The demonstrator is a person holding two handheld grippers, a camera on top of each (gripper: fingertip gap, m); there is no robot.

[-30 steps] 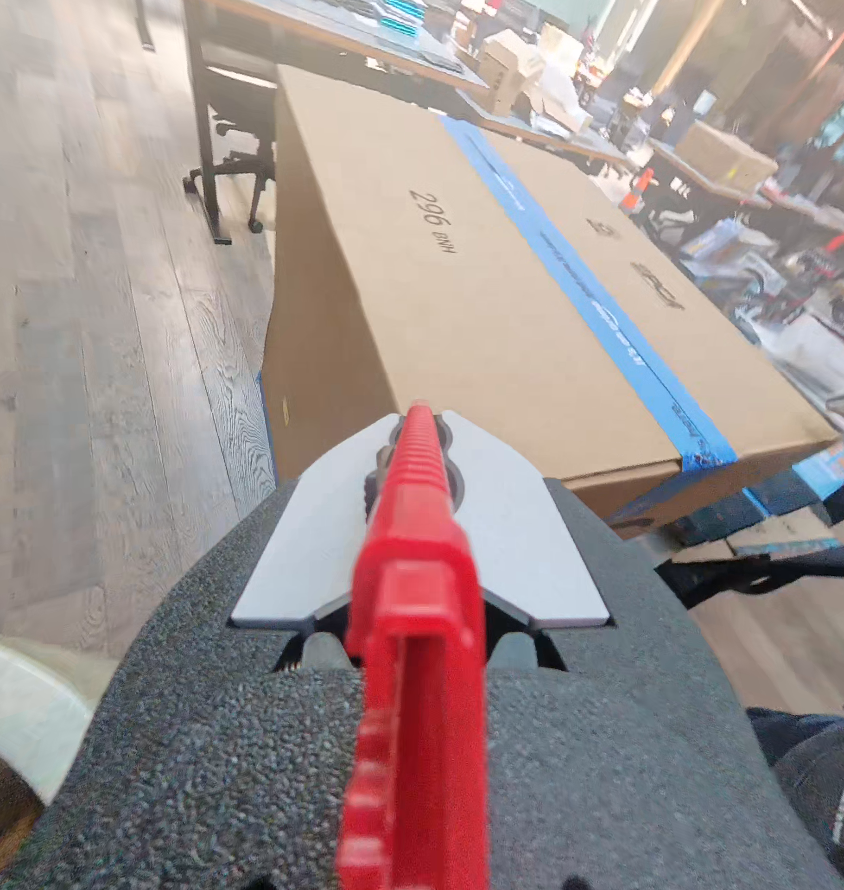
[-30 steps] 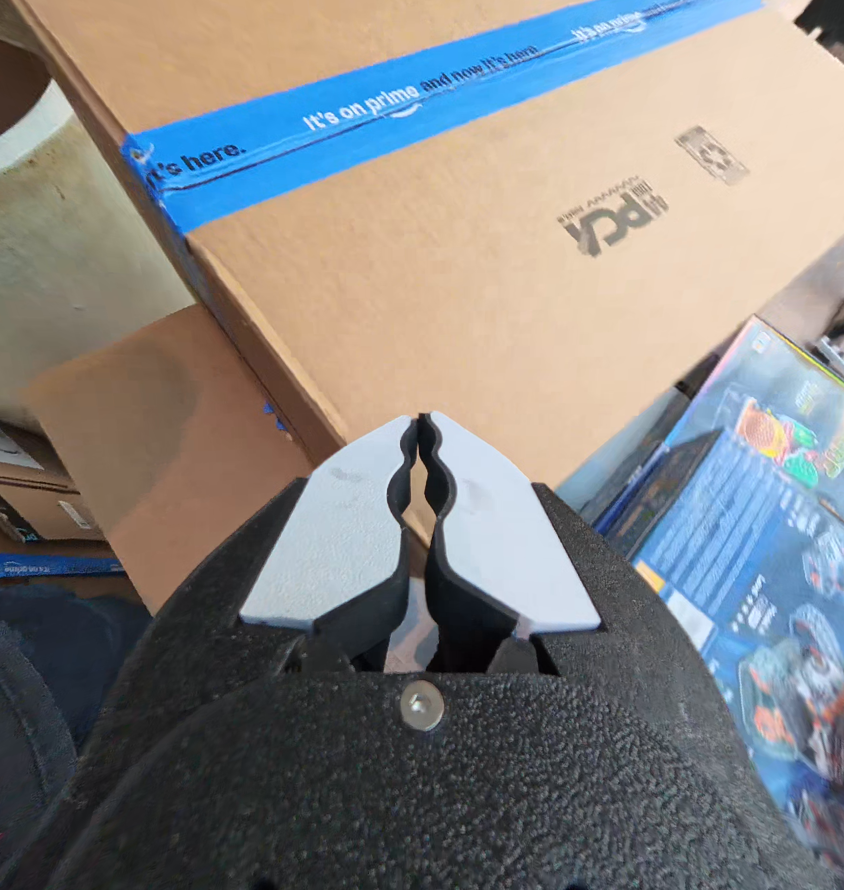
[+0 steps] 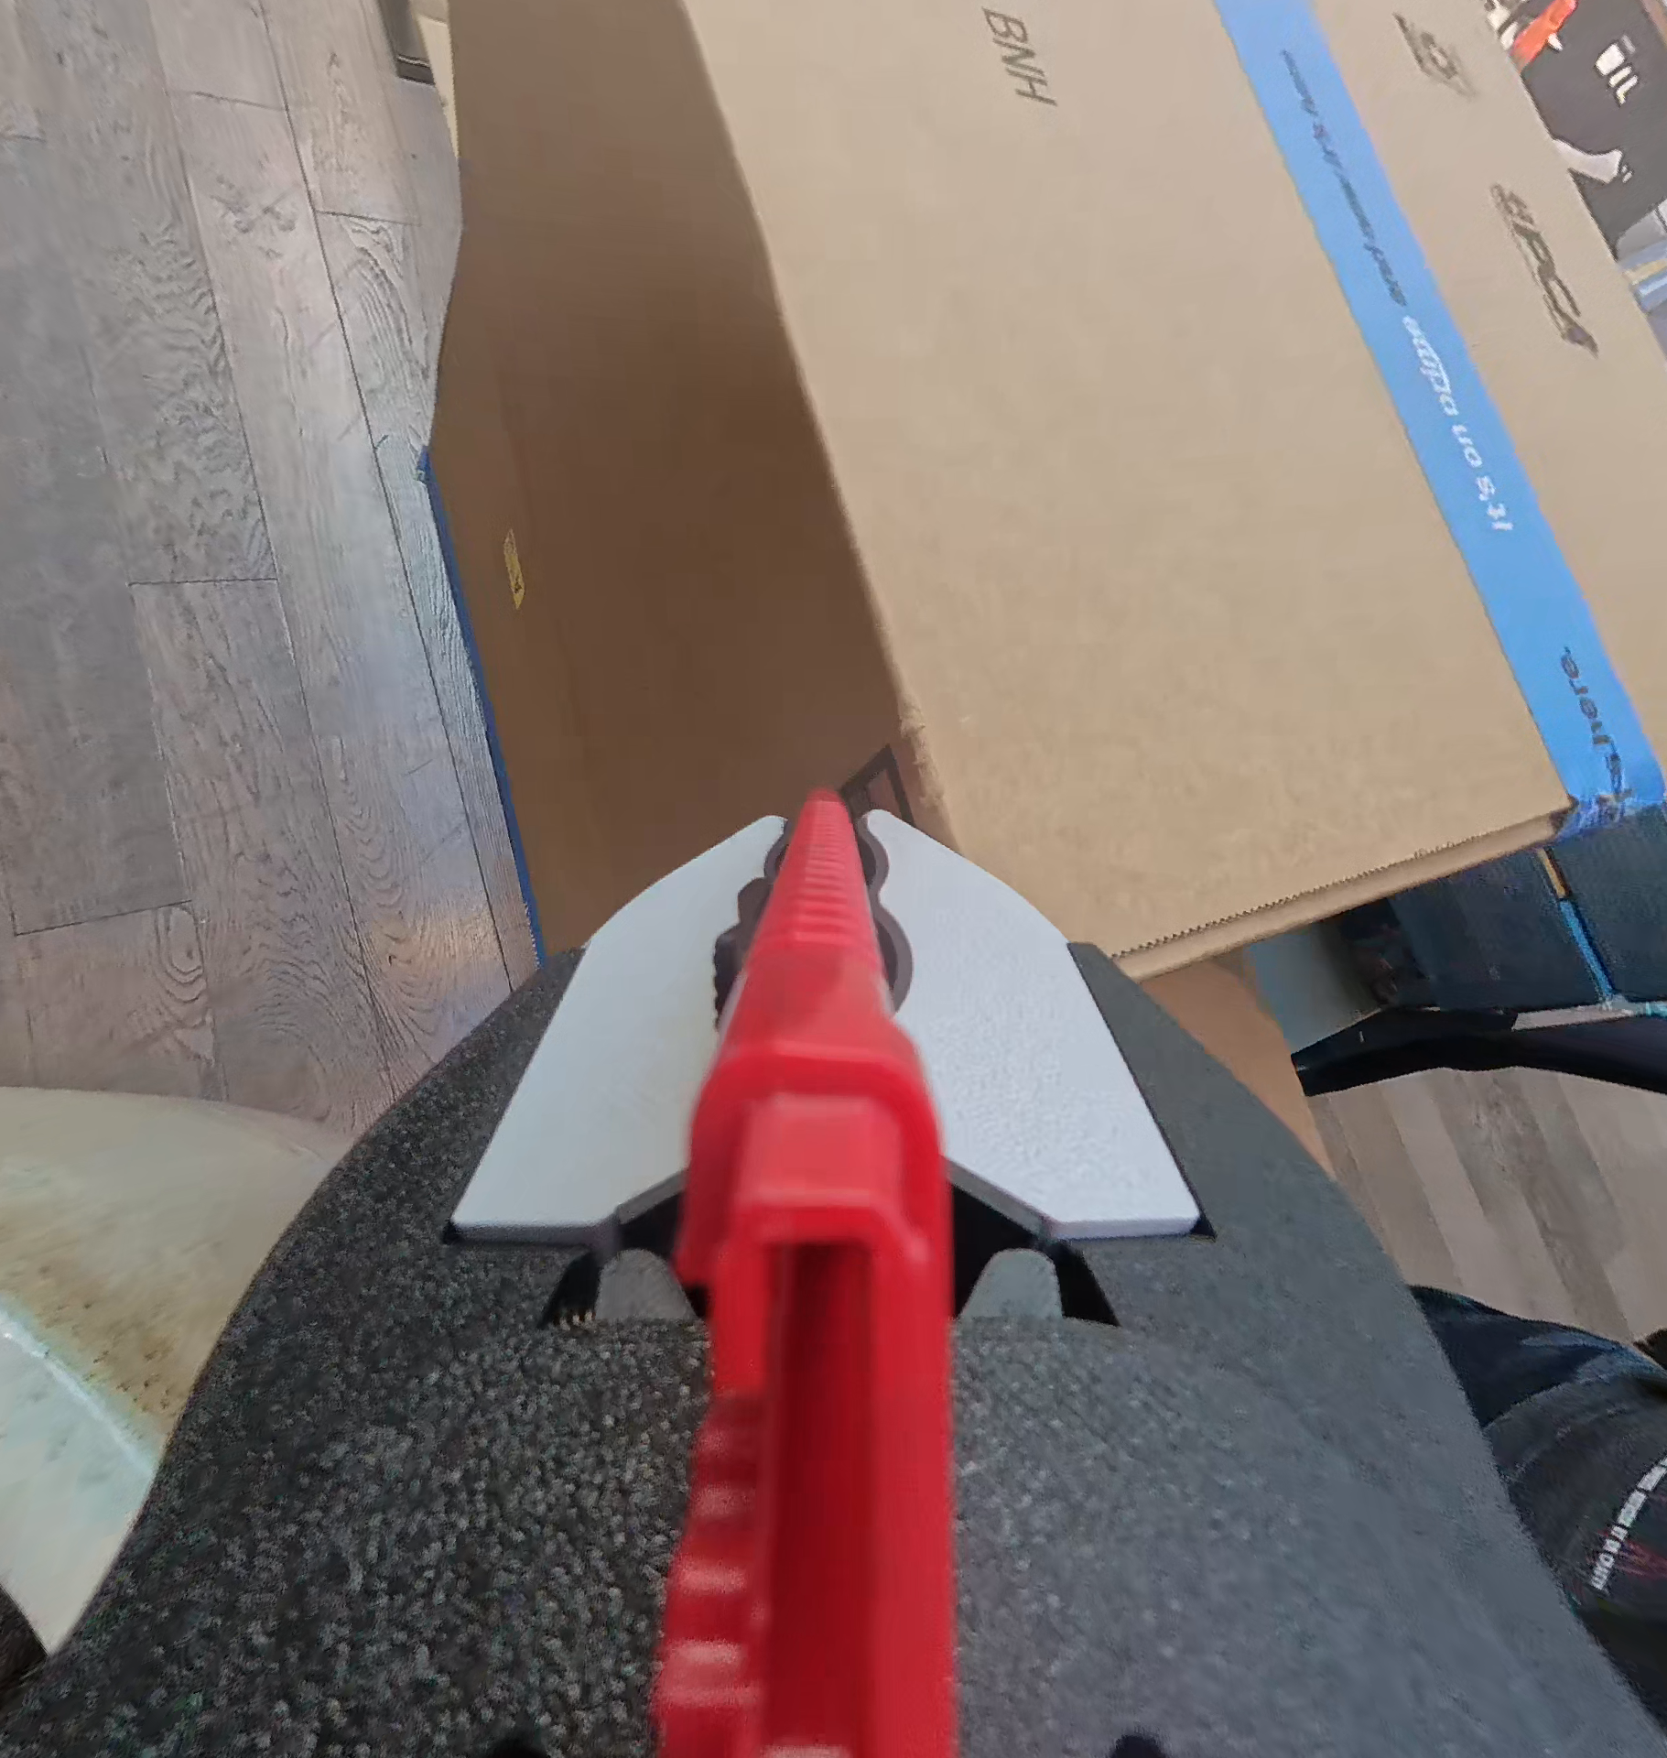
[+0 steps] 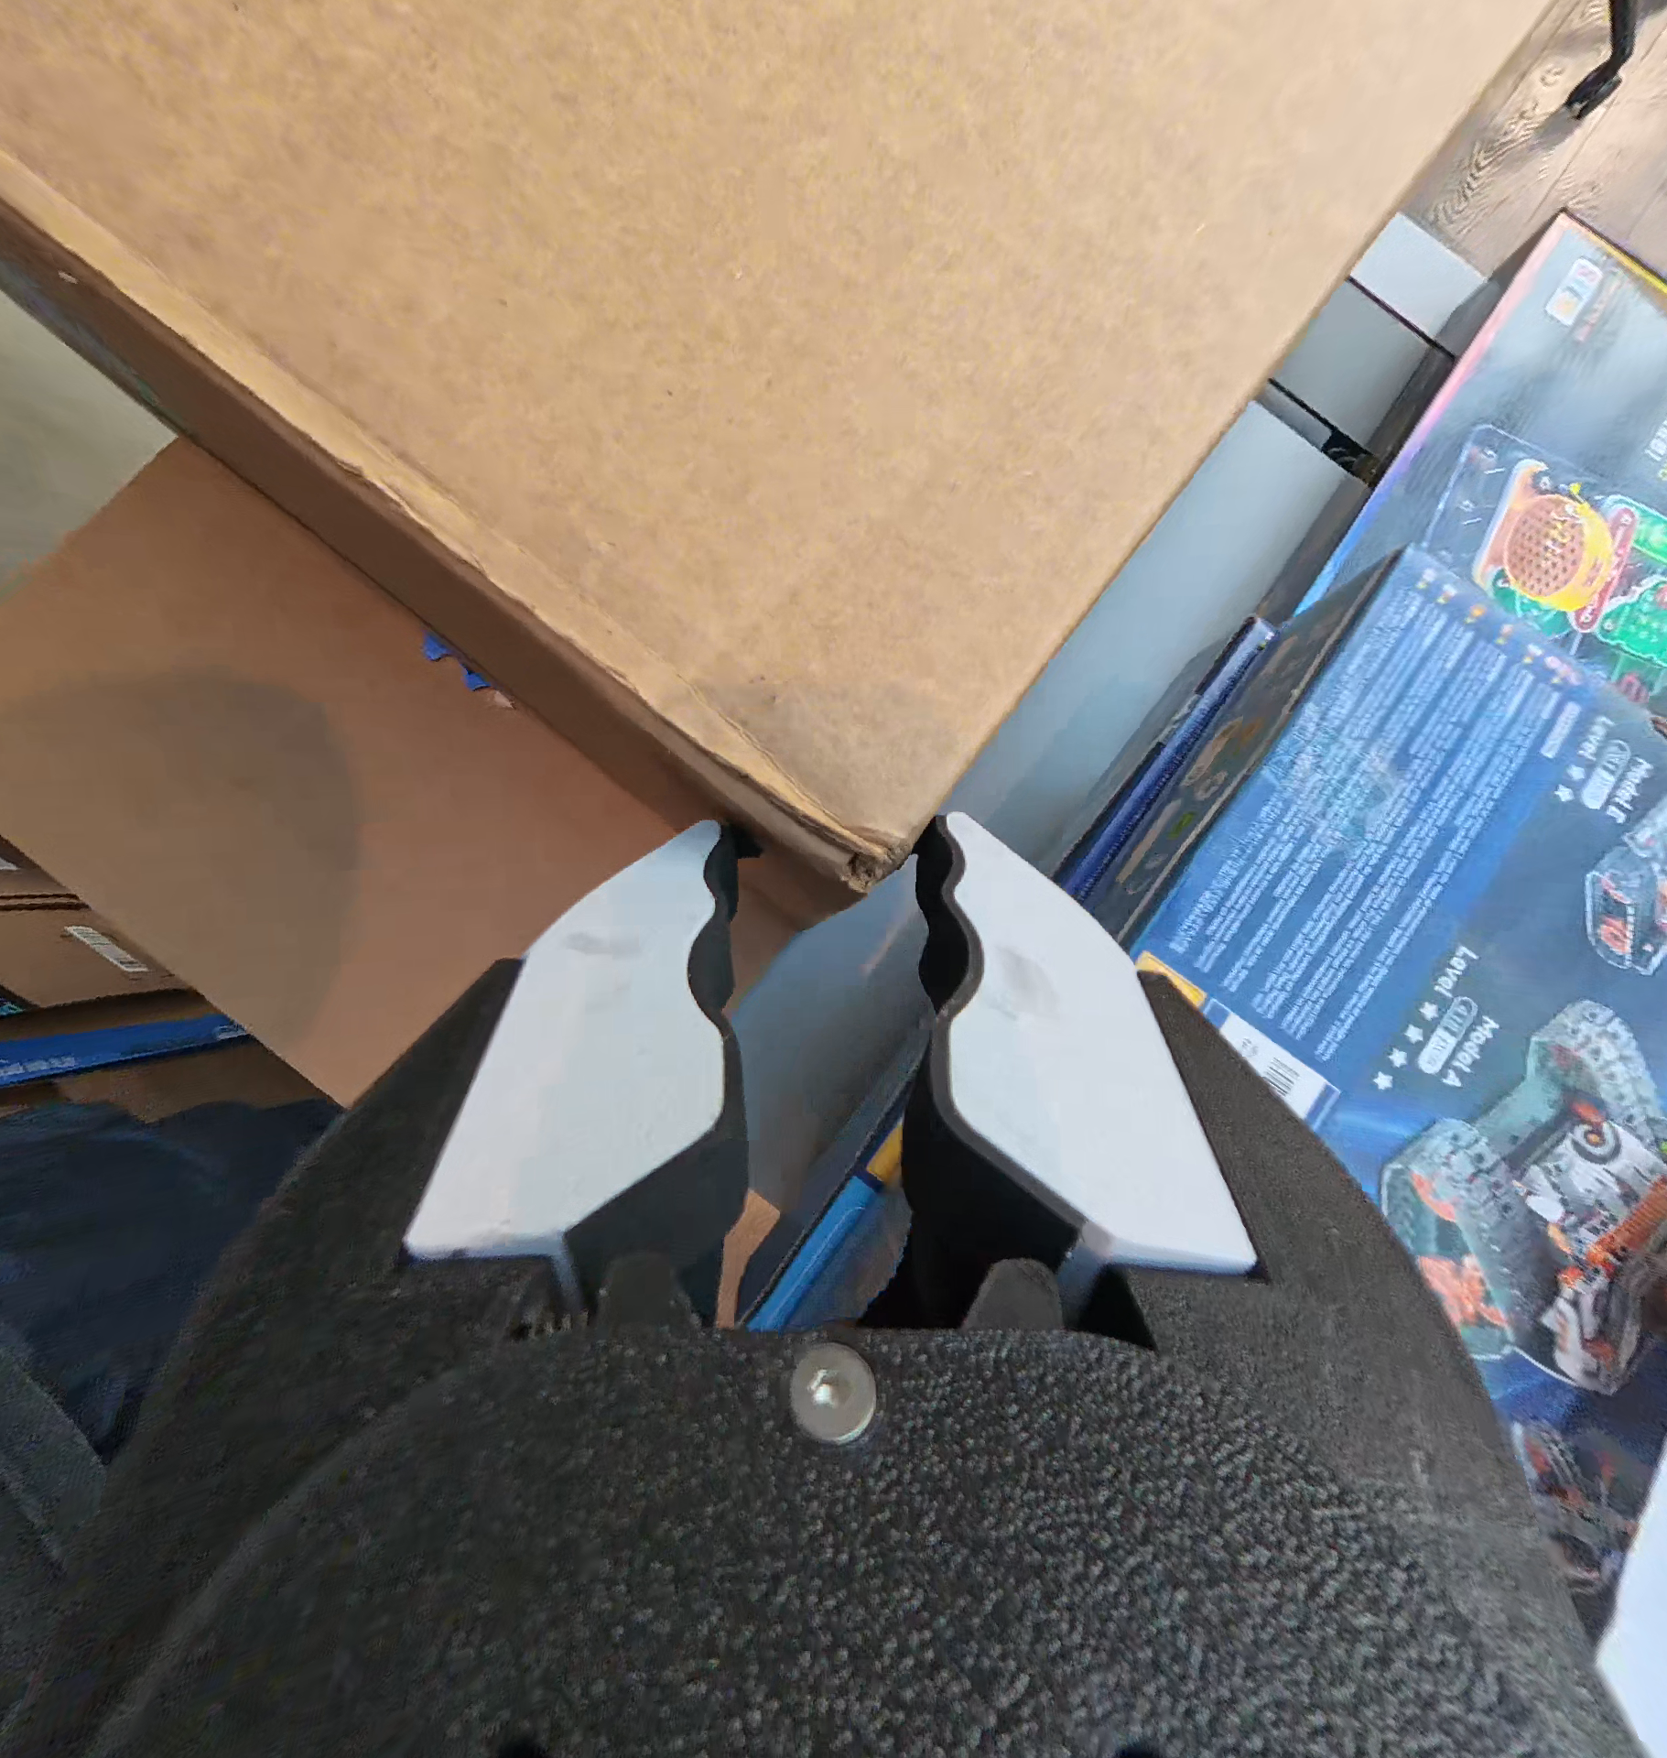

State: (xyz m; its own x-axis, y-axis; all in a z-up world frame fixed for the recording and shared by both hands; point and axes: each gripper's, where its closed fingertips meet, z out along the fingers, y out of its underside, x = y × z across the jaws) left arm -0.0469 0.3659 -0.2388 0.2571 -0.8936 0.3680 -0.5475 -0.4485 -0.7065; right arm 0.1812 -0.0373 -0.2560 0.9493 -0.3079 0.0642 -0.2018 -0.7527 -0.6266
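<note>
Big cardboard box (image 3: 1096, 457) w/ blue tape strip (image 3: 1438, 409); grey wood floor (image 3: 144, 476) left of it, colourful toy boxes (image 4: 1438, 856) right.

Both tongs, left (image 3: 824, 828) and right (image 4: 829, 856), have pale grey wavy-edged fingers on grainy black bodies.

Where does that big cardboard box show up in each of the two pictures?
Left wrist view: the box fills the upper middle and right, ahead of the red tool.
Right wrist view: the box fills the top; its near corner sits just beyond the open fingers.
Shared landmark: the box's near bottom edge.
</note>
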